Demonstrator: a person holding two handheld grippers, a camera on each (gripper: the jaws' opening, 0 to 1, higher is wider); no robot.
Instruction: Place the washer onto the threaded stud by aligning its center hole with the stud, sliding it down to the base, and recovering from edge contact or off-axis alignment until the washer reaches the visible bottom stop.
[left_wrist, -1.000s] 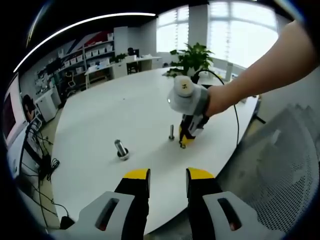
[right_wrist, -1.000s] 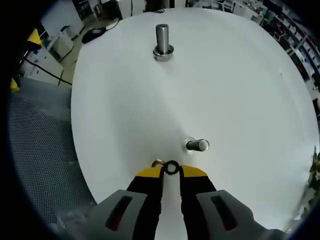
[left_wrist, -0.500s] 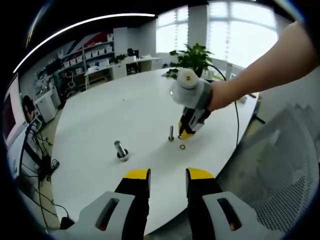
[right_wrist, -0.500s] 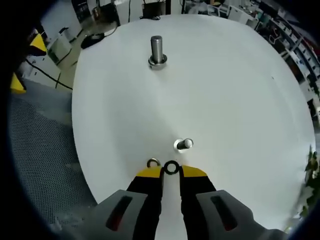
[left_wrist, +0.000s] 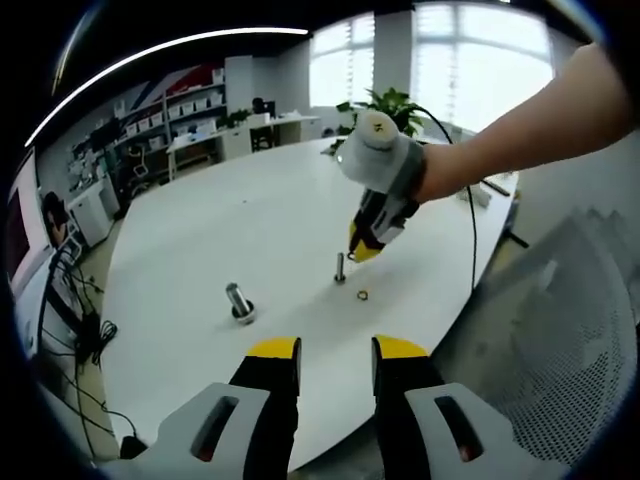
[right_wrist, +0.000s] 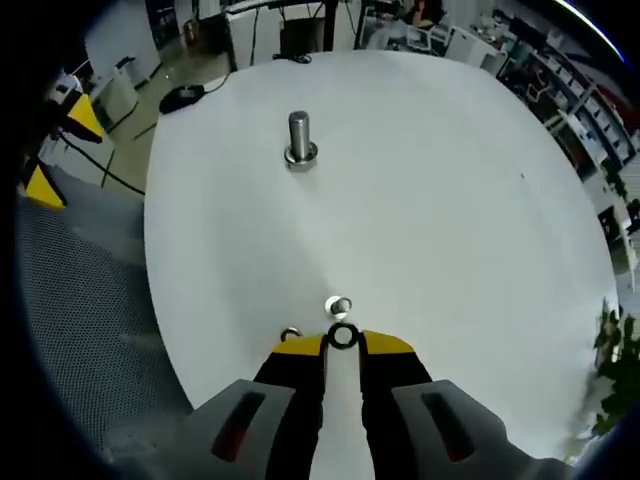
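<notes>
My right gripper (right_wrist: 343, 341) is shut on a small dark washer (right_wrist: 343, 336), pinched between its yellow fingertips. Just beyond the washer, seen nearly end-on, stands the thin threaded stud (right_wrist: 338, 305). In the left gripper view this right gripper (left_wrist: 362, 247) hangs from a person's hand, above and slightly right of the stud (left_wrist: 340, 267). A second, brass-coloured washer (left_wrist: 364, 294) lies flat on the white table (left_wrist: 260, 230) right of the stud; it also lies left of the right fingertips (right_wrist: 290, 334). My left gripper (left_wrist: 335, 356) is open over the table's near edge, holding nothing.
A thicker bolt (left_wrist: 238, 301) stands upright on its washer left of the stud, and the same thick bolt (right_wrist: 299, 138) stands far across the table in the right gripper view. Grey mesh chair fabric (right_wrist: 80, 330) lies beyond the table edge. A potted plant (left_wrist: 385, 108) stands at the far side.
The right gripper has risen with the dark washer and moved over the stud, which now appears nearly end-on. The brass washer stays on the table. The left gripper has not moved.
</notes>
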